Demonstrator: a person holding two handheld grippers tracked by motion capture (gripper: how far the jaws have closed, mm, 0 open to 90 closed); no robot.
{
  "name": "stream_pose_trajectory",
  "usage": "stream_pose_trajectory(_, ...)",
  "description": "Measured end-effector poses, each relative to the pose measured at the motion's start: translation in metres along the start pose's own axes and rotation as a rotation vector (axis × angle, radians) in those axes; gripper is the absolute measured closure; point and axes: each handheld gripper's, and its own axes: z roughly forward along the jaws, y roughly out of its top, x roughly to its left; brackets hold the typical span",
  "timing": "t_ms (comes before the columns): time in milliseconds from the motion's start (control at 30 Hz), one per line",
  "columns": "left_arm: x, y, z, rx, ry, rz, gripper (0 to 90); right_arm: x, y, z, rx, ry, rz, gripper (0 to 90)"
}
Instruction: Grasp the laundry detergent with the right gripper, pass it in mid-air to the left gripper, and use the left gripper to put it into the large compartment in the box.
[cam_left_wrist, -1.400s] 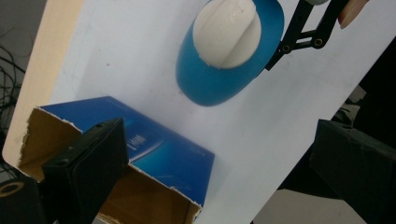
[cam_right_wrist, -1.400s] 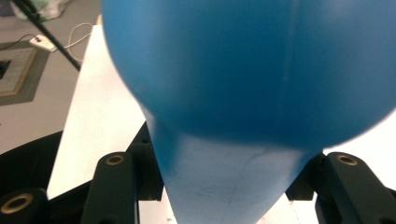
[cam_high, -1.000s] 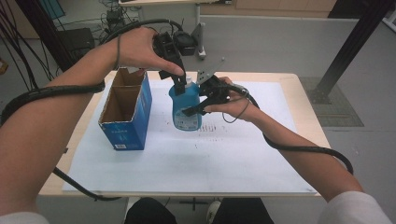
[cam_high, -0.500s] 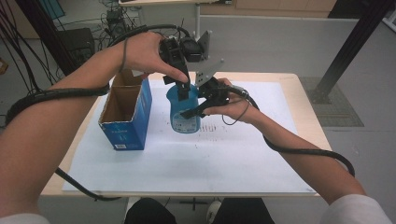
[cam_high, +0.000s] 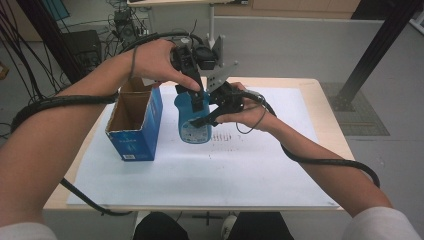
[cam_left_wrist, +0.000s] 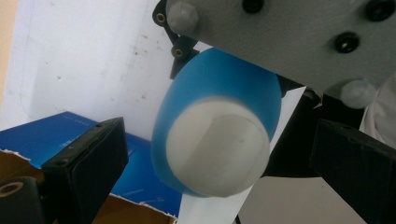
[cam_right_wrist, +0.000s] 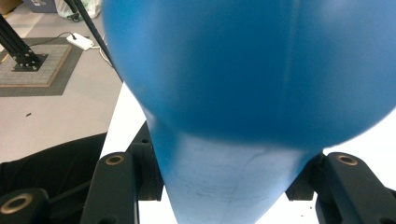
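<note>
At the centre of the high view we have a blue bottle (cam_high: 192, 122) standing on the white sheet (cam_high: 210, 170) that covers the worktop (cam_high: 327, 115), just right of the open blue box (cam_high: 134, 122). Our right gripper (cam_high: 202, 120) comes in from the right of the frame, its jaws clamped on the bottle's body; in the right gripper view the blue wall (cam_right_wrist: 243, 84) sits pinched between the two jaws. Our left gripper (cam_high: 197, 92) hangs over the top, and its own view shows the white cap (cam_left_wrist: 217, 147) between jaws that stand apart, clear of it. We judge the bottle to be smooth plastic, light to moderate in weight, fairly stiff though the wall may give under a hard squeeze, and slippery on its rounded shoulder. The narrower waist looks the safest hold for the body, and the cap wants a square grip across its flat sides. How full it is we cannot tell.
</note>
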Motion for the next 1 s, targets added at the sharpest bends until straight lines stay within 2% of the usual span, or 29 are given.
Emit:
stream_pose_trajectory(400,-0.001,0.005,0.005,0.017,0.005,0.027,4.7,0.002,-0.001,-0.001,-0.010,0.006,0.005,44.1)
stream_pose_trajectory(433,-0.001,0.005,0.005,0.019,0.007,0.030,4.7,0.004,-0.001,-0.002,0.006,0.016,0.035,44.1)
stream_pose_trajectory(467,-0.001,0.005,0.006,0.015,0.006,0.026,4.7,0.009,0.000,-0.004,0.036,0.024,0.085,44.1)
stream_pose_trajectory(500,-0.001,0.005,0.006,0.015,0.005,0.026,4.7,0.009,0.000,-0.004,0.036,0.024,0.085,44.1)
stream_pose_trajectory(533,-0.001,0.005,0.007,0.016,0.005,0.025,4.7,0.001,0.001,0.000,-0.027,0.010,-0.021,44.1)
stream_pose_trajectory(1000,0.000,0.005,0.011,0.021,0.013,0.028,4.9,0.002,0.004,-0.004,-0.030,0.007,-0.018,44.1)
